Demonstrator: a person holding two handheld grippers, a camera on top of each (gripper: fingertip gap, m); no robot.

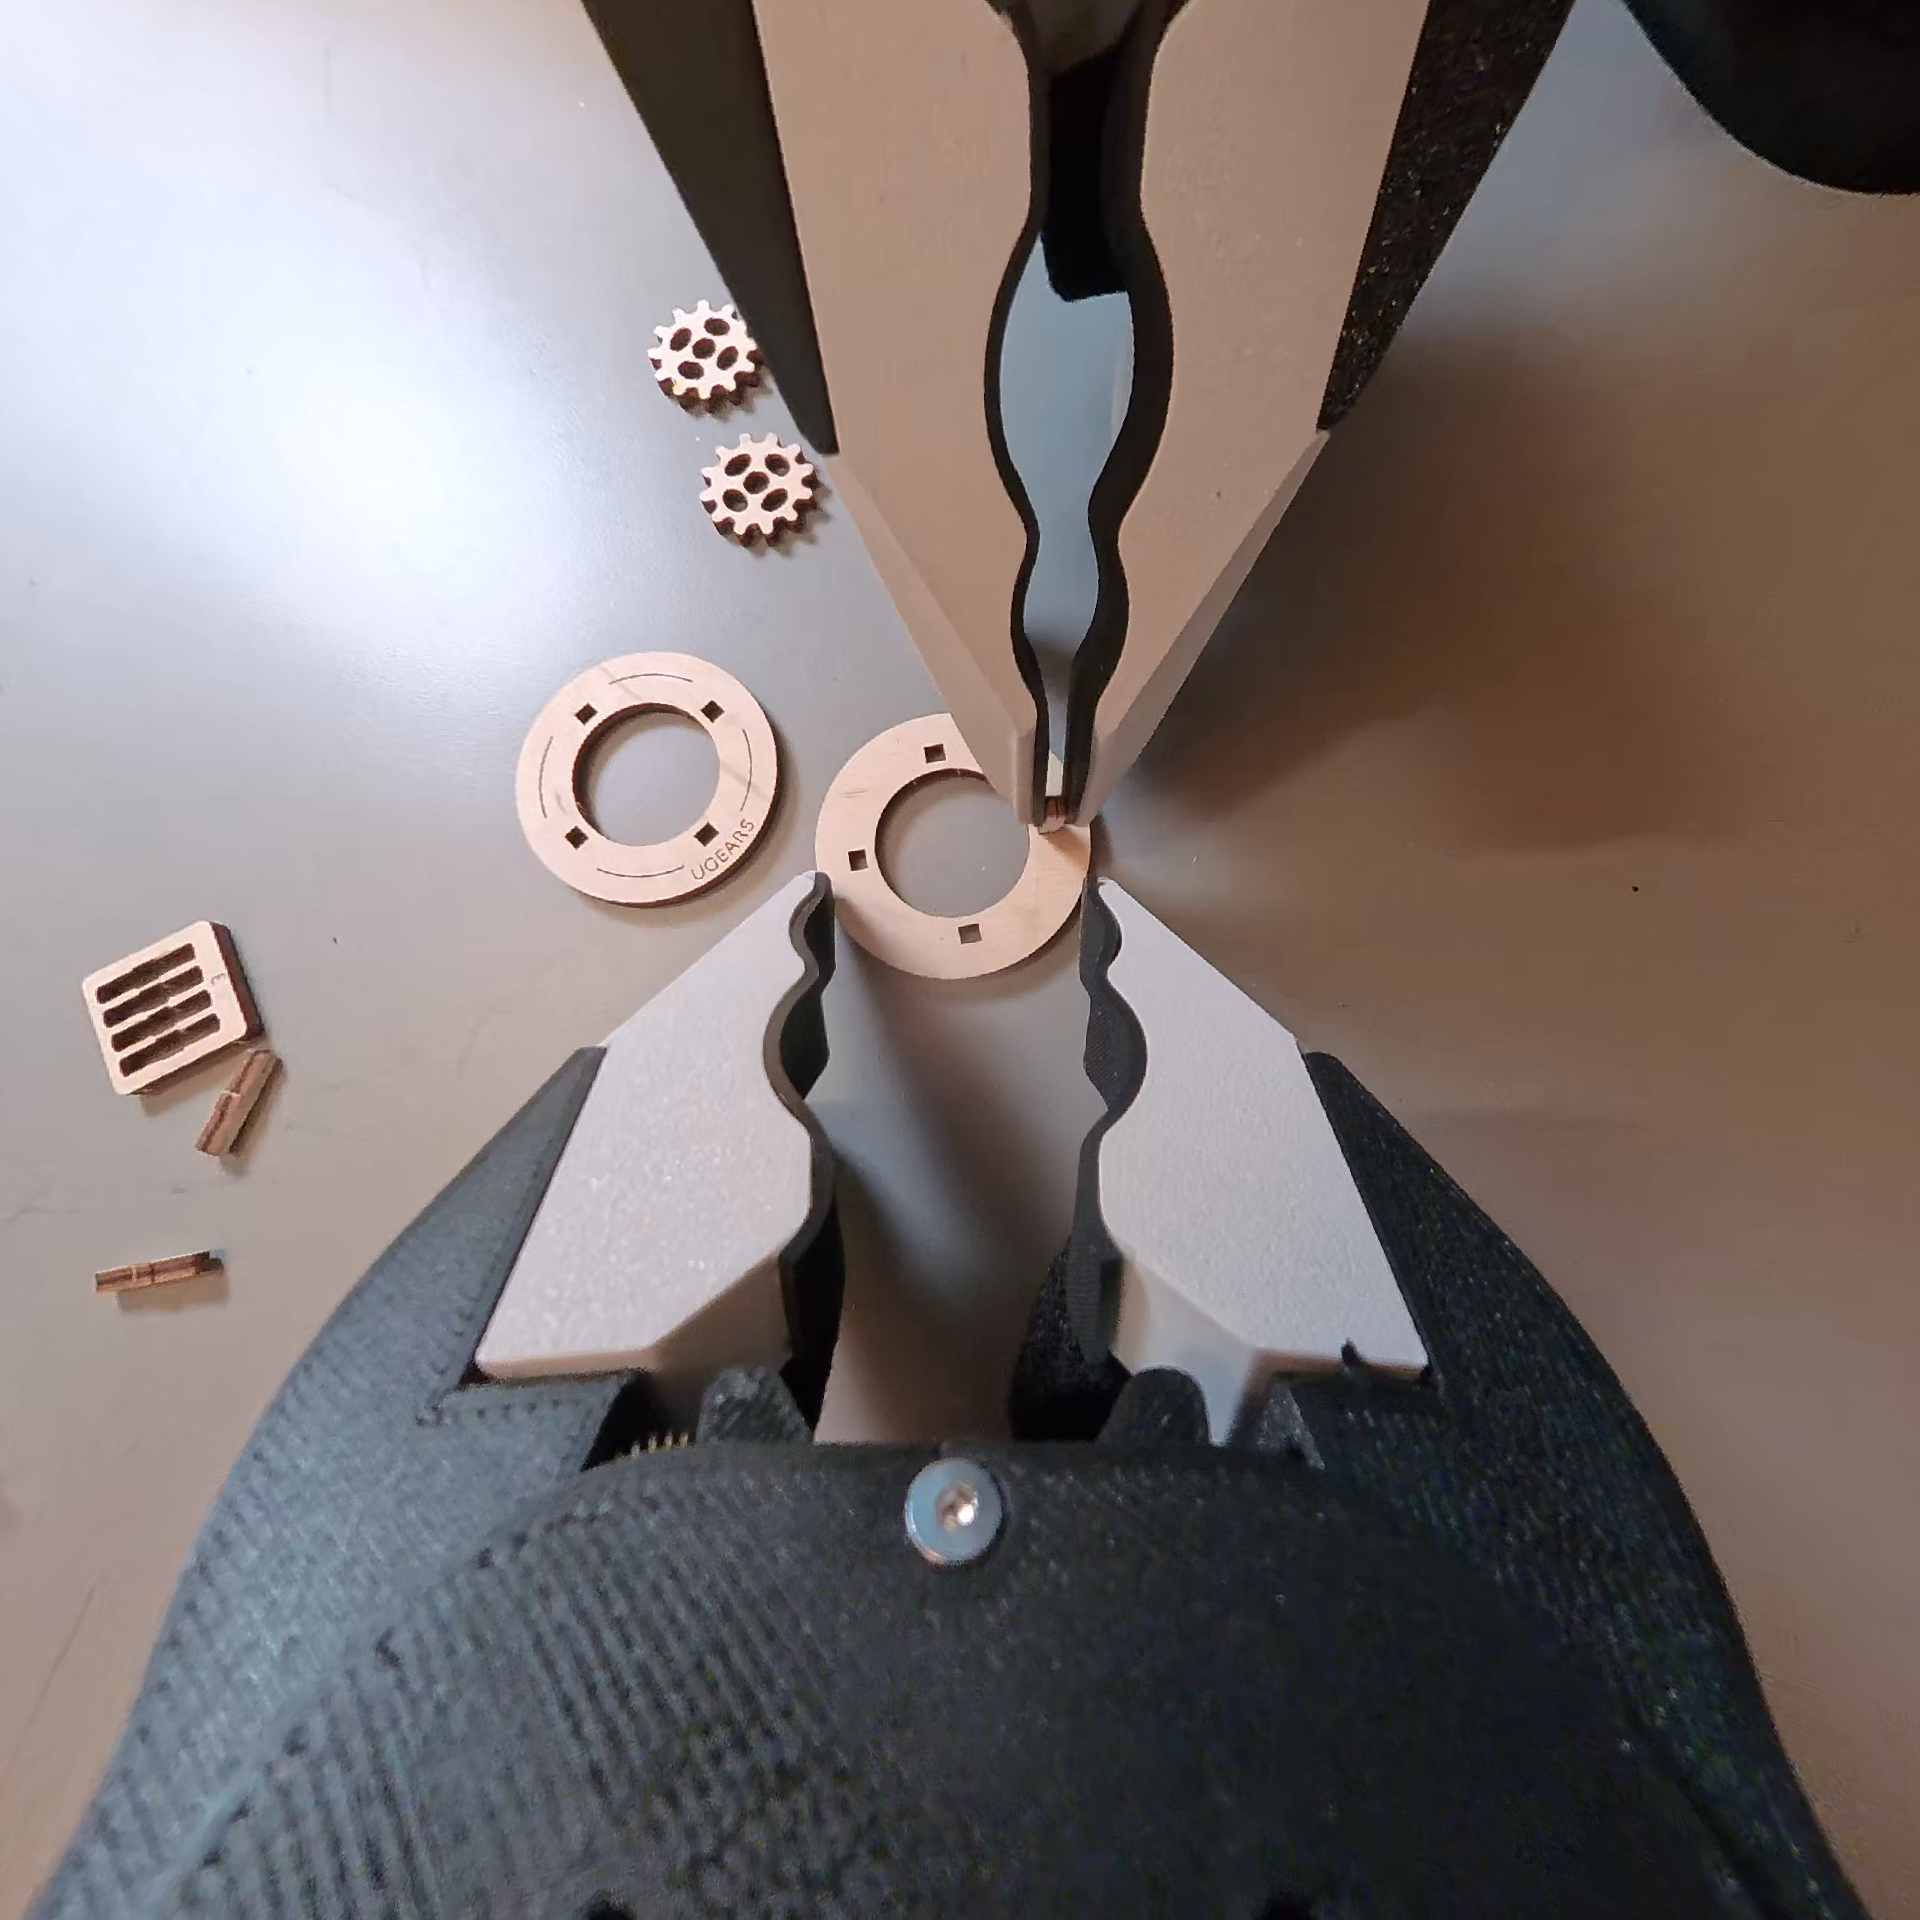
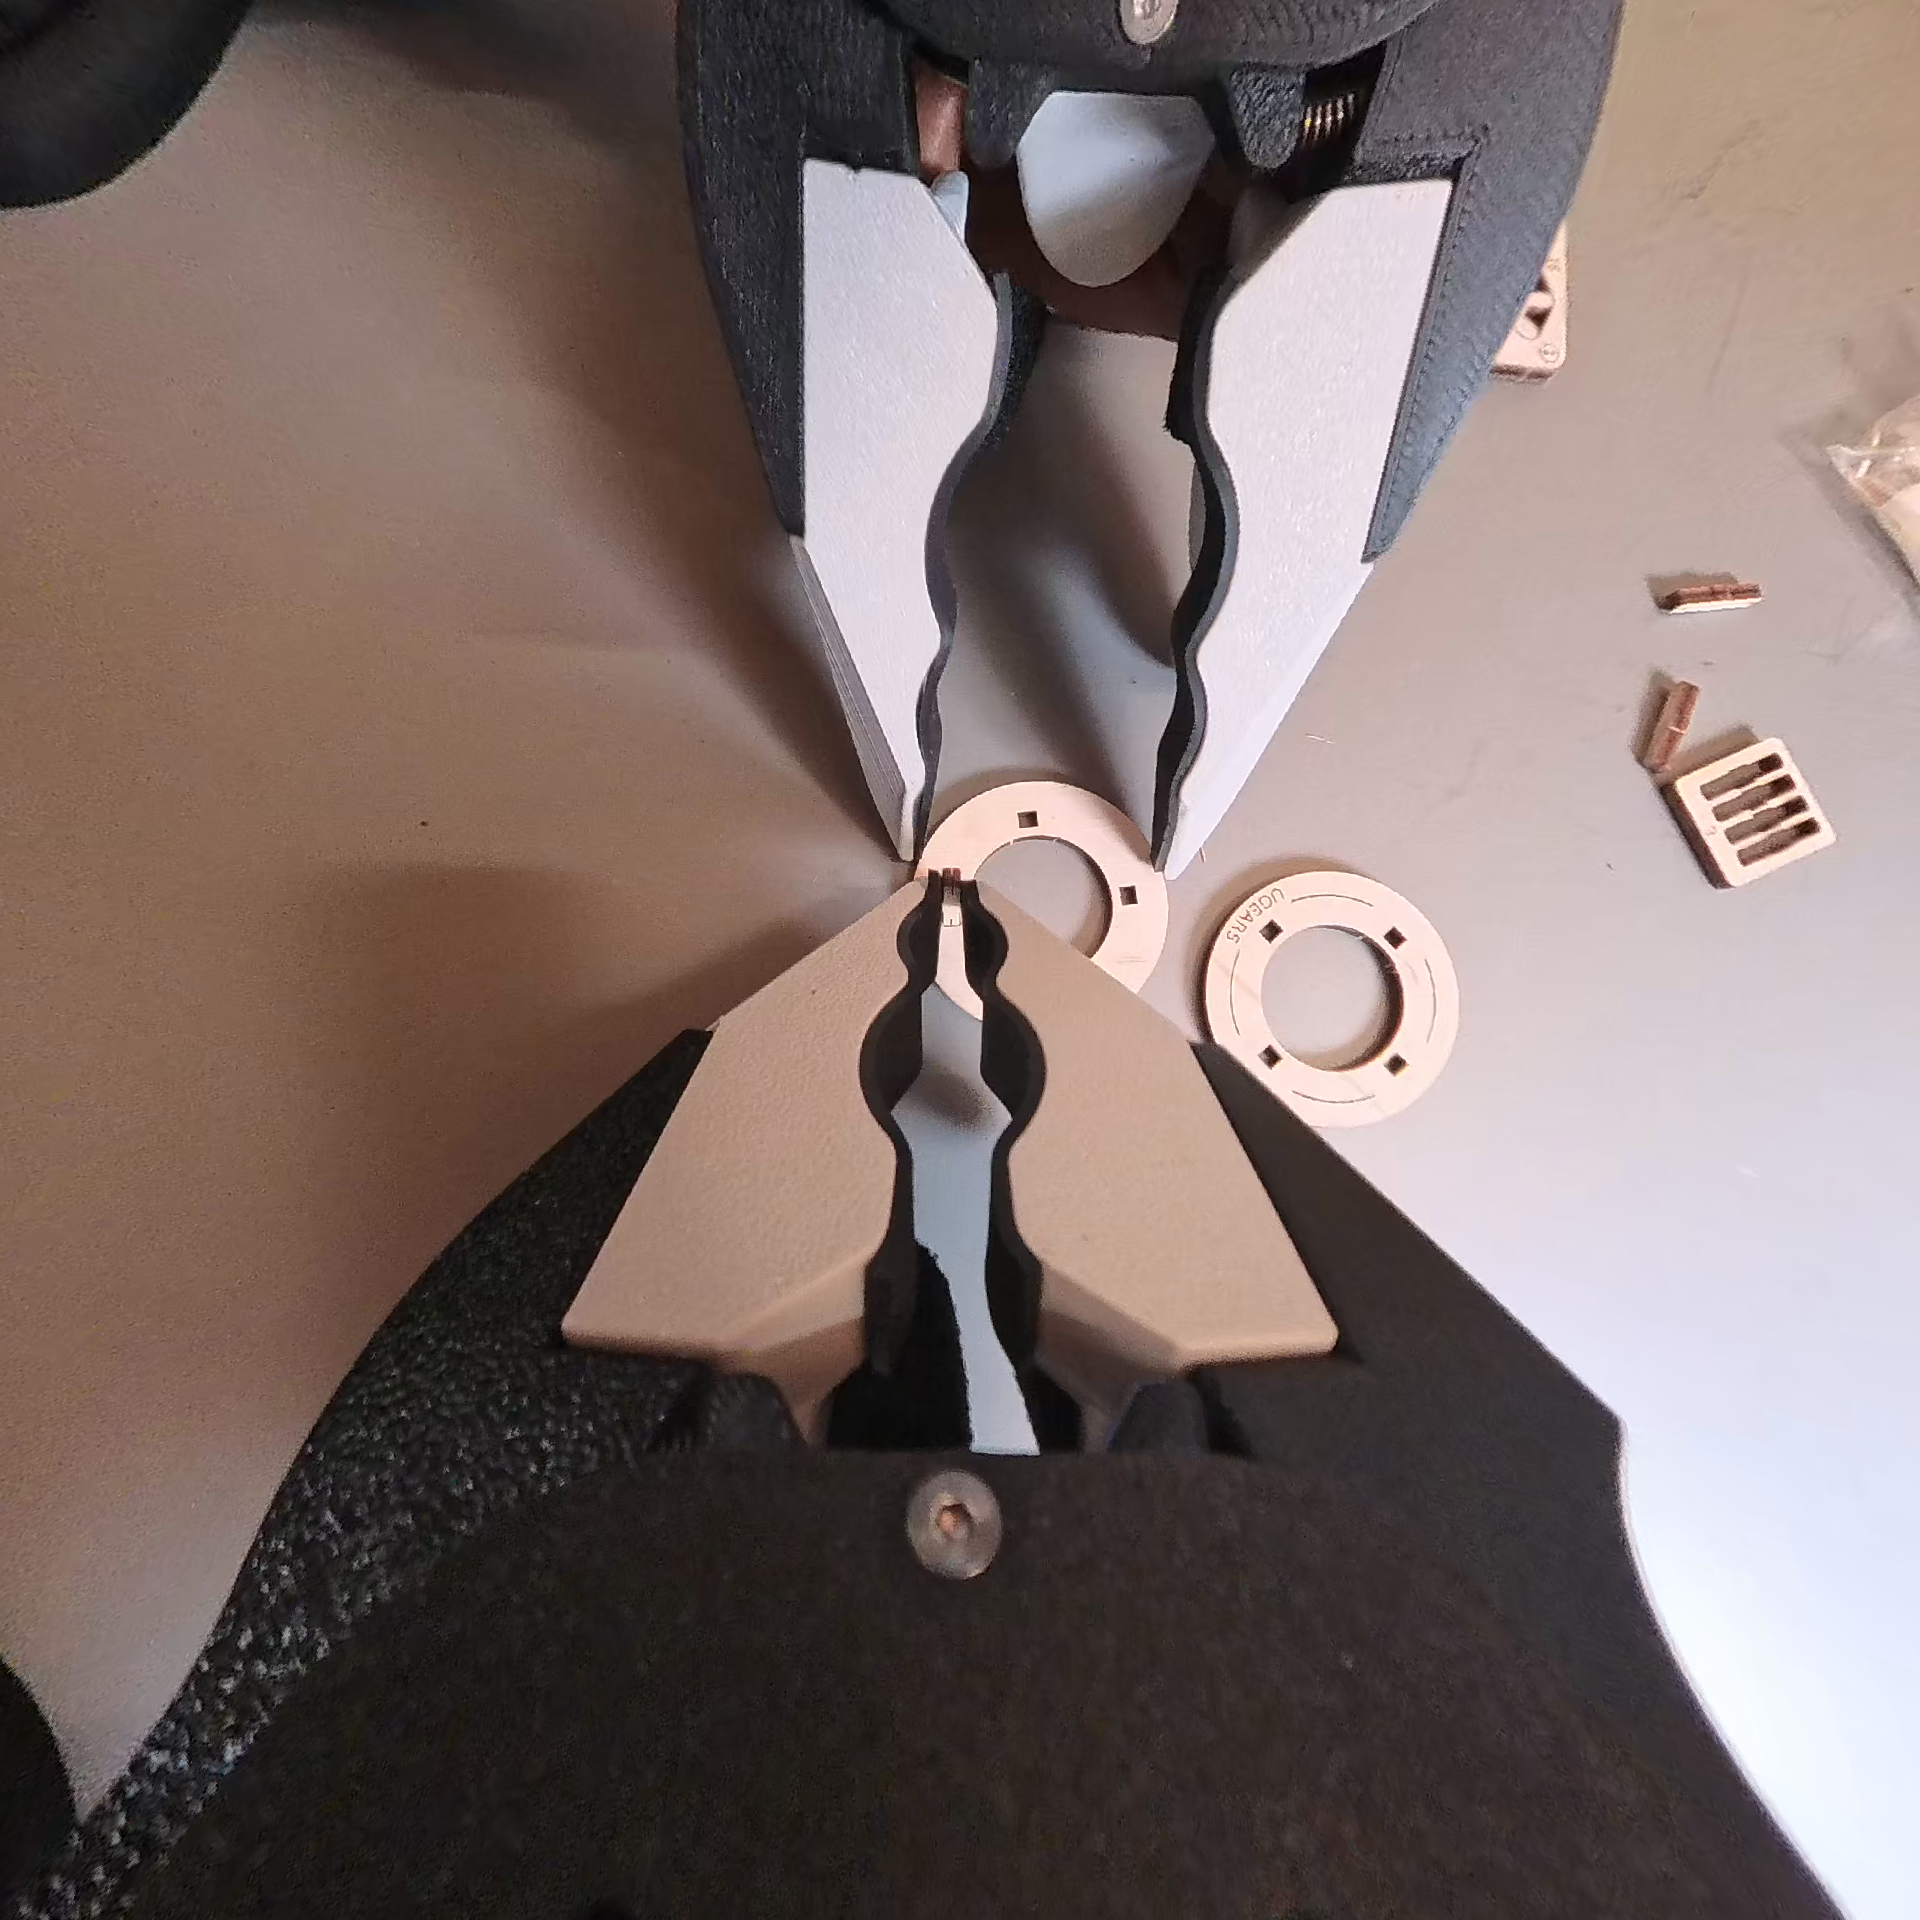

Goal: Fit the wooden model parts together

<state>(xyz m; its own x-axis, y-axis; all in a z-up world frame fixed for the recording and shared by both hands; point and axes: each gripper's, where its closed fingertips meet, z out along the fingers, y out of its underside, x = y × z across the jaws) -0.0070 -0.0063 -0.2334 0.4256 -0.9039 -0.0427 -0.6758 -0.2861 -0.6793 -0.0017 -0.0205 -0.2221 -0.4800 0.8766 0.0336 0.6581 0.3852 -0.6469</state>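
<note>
Right gripper (image 2: 954, 902) pinched a small wooden peg (image 1: 1055, 811) over the plain wooden ring (image 1: 951, 847) on the bench (image 1: 1455, 935); left gripper (image 1: 956, 914) straddled it, fingers spread. Best kept upright, squared to the slot.

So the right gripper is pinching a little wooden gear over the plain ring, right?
Not a gear. The right gripper pinches a tiny wooden peg over the plain ring, as the right wrist view shows. The two gears lie untouched on the table.
</note>
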